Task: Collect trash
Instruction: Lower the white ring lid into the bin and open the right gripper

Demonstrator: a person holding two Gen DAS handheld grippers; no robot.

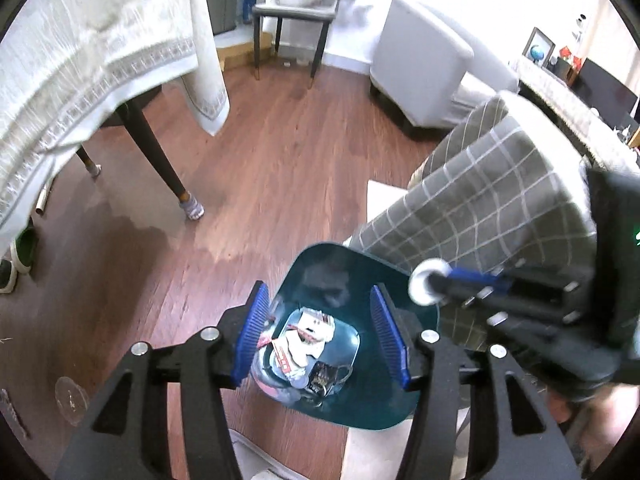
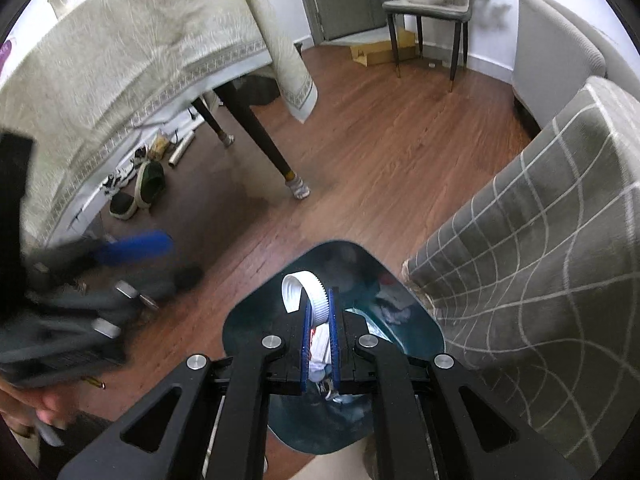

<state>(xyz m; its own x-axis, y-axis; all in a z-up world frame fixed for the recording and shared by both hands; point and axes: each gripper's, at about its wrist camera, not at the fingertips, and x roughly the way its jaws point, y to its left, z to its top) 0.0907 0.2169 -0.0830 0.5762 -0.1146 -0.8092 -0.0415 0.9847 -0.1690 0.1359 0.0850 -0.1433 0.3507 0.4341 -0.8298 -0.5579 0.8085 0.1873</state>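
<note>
The right gripper [image 2: 320, 312] pinches a white ribbed bottle cap [image 2: 316, 300] edge-on between its blue pads, the cap's rim standing up past the fingertips with a white strip curling off to the left. It hangs directly over the mouth of the teal bin [image 2: 420, 332] on the wooden floor [image 2: 360, 160], so the relation that matters is straight down — the bin's opening lies right below the fingers, near its middle rather than its rim. The left gripper [image 1: 328, 340] also hovers above that bin, its jaws spread with nothing between them. One cap, one bin, two grippers; the trash at the bin's bottom [image 1: 308, 344] is a jumble of wrappers and paper — several pieces, too tangled to count. The bin's right edge sits just beside a grey checked cushion [image 2: 540, 260].
</note>
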